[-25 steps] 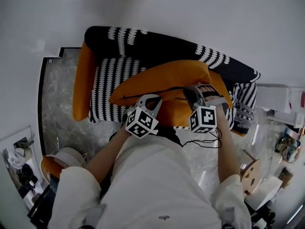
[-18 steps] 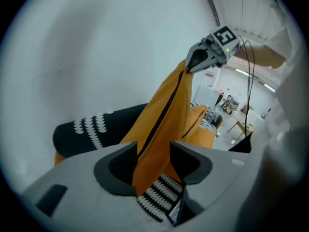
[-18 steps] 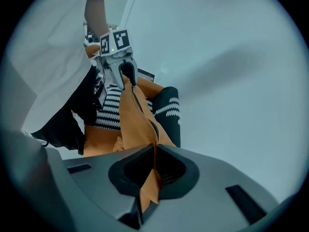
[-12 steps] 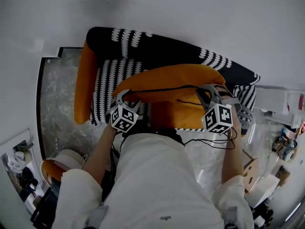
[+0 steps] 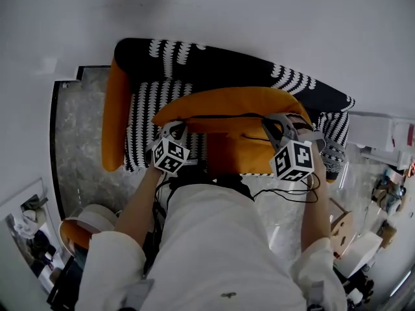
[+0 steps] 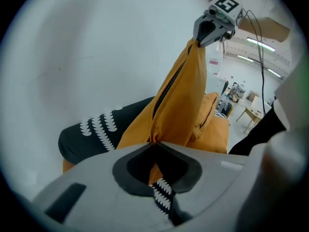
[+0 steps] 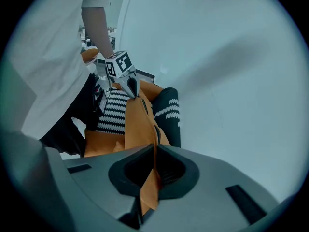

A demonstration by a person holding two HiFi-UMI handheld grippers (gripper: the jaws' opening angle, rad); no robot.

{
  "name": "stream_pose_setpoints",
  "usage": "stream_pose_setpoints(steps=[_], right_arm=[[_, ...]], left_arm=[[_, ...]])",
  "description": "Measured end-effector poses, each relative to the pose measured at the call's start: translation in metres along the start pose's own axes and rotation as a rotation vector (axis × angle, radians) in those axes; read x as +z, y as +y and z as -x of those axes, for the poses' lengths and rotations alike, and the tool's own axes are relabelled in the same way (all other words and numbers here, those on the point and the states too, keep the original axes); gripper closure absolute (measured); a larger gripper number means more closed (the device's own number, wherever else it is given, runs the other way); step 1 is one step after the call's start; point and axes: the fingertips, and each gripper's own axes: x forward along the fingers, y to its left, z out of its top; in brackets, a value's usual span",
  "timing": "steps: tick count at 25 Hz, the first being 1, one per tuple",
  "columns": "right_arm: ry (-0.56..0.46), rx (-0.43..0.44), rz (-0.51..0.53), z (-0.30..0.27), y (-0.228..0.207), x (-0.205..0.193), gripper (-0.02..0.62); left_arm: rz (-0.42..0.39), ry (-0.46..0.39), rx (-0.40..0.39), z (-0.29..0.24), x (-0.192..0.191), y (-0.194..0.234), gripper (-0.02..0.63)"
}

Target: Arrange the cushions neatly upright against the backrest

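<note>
An orange cushion (image 5: 227, 105) hangs stretched between my two grippers over a black-and-white patterned sofa, in front of its dark backrest (image 5: 214, 60). My left gripper (image 5: 174, 129) has just been closing and is shut on the cushion's left corner (image 6: 183, 105). My right gripper (image 5: 275, 123) is shut on the right corner (image 7: 140, 124). From the left gripper view, the right gripper (image 6: 205, 35) pinches the far top corner. A second orange cushion (image 5: 240, 154) lies on the striped seat (image 5: 146, 109) below.
The sofa has an orange armrest (image 5: 117, 109) on the left and stands against a white wall. Marble floor (image 5: 78, 141) lies to the left. A cluttered white table (image 5: 382, 141) stands at the right, with a round stool (image 5: 91, 216) at lower left.
My left gripper moved left from the cushion's front middle to its left corner, opened on the way and shut there. The cushion now hangs tauter. The right gripper shifted slightly right.
</note>
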Motion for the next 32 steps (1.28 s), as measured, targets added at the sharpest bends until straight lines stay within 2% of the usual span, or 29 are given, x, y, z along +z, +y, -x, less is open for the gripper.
stream_pose_setpoints(steps=[2, 7, 14, 19, 26, 32], right_arm=[[-0.015, -0.016, -0.020, 0.000, -0.005, 0.002, 0.571], [-0.079, -0.059, -0.105, -0.012, -0.023, 0.015, 0.571], [-0.167, -0.151, -0.194, -0.037, -0.045, 0.049, 0.572], [-0.214, -0.200, -0.230, -0.062, -0.059, 0.071, 0.572], [-0.275, -0.189, -0.311, -0.102, -0.080, 0.084, 0.574], [-0.325, -0.136, -0.504, -0.161, -0.069, 0.070, 0.574]], left_arm=[[0.020, -0.016, 0.012, 0.007, 0.004, 0.010, 0.588], [0.135, -0.063, 0.055, 0.030, 0.013, 0.051, 0.589], [0.147, -0.066, 0.175, 0.066, 0.020, 0.114, 0.591], [0.148, -0.060, 0.227, 0.076, 0.022, 0.159, 0.591], [0.131, -0.023, 0.268, 0.072, 0.031, 0.216, 0.591], [0.062, 0.063, 0.250, 0.045, 0.026, 0.244, 0.591]])
